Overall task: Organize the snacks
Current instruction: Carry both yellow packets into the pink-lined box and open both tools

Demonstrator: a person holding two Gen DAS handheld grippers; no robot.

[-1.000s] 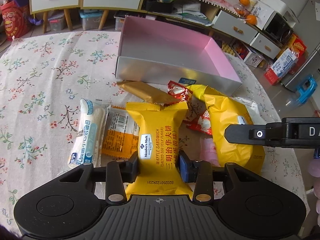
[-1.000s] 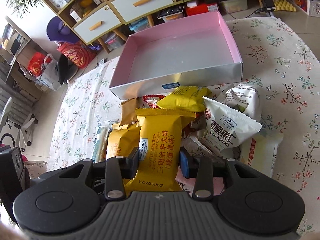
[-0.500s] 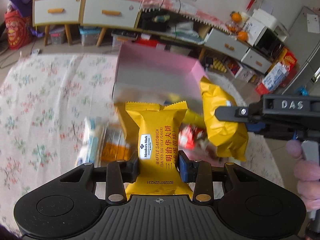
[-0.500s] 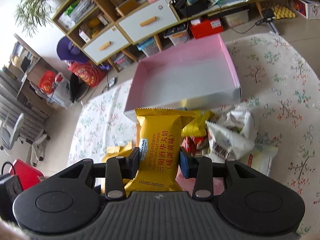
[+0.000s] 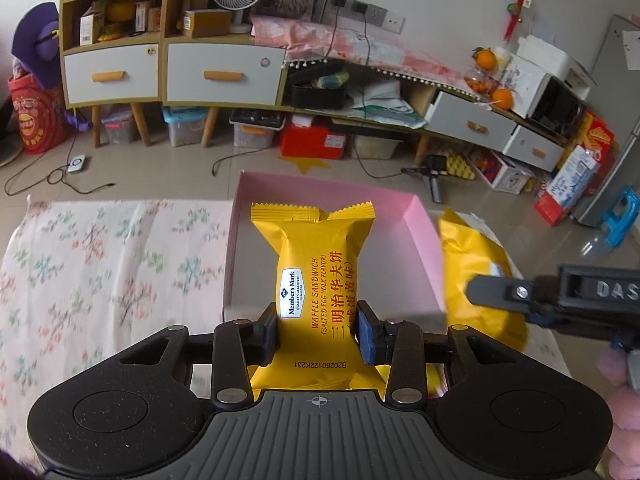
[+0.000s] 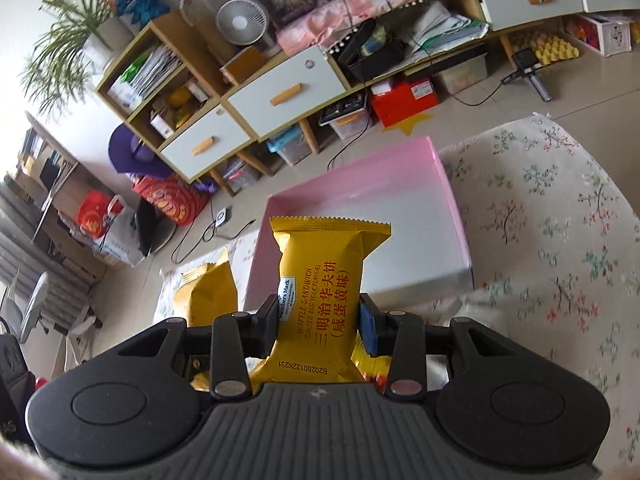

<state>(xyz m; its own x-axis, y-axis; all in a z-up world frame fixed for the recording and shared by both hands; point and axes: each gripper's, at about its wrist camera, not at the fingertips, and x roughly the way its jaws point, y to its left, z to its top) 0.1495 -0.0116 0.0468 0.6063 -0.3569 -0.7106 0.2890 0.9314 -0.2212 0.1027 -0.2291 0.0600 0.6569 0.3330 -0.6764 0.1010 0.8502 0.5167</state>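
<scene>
My left gripper (image 5: 318,330) is shut on a yellow waffle sandwich packet (image 5: 316,276), held upright in the air in front of the pink box (image 5: 416,224). My right gripper (image 6: 318,326) is shut on a second yellow waffle sandwich packet (image 6: 324,276), also lifted before the pink box (image 6: 444,196). In the left wrist view the right gripper's black body (image 5: 560,296) and its yellow packet (image 5: 476,264) show at the right. The left hand's packet (image 6: 210,292) appears at the left in the right wrist view. The box looks empty inside where it shows.
A floral tablecloth (image 5: 100,264) covers the table (image 6: 560,220). Beyond the table stand low cabinets with white drawers (image 5: 224,76), storage bins and a red box (image 5: 316,140) on the floor. Snacks left on the table are mostly hidden behind the gripper bodies.
Both grippers rose with their yellow packets off the snack pile and moved toward the pink box. The views tilted up, so the pile dropped out of sight and the room came in.
</scene>
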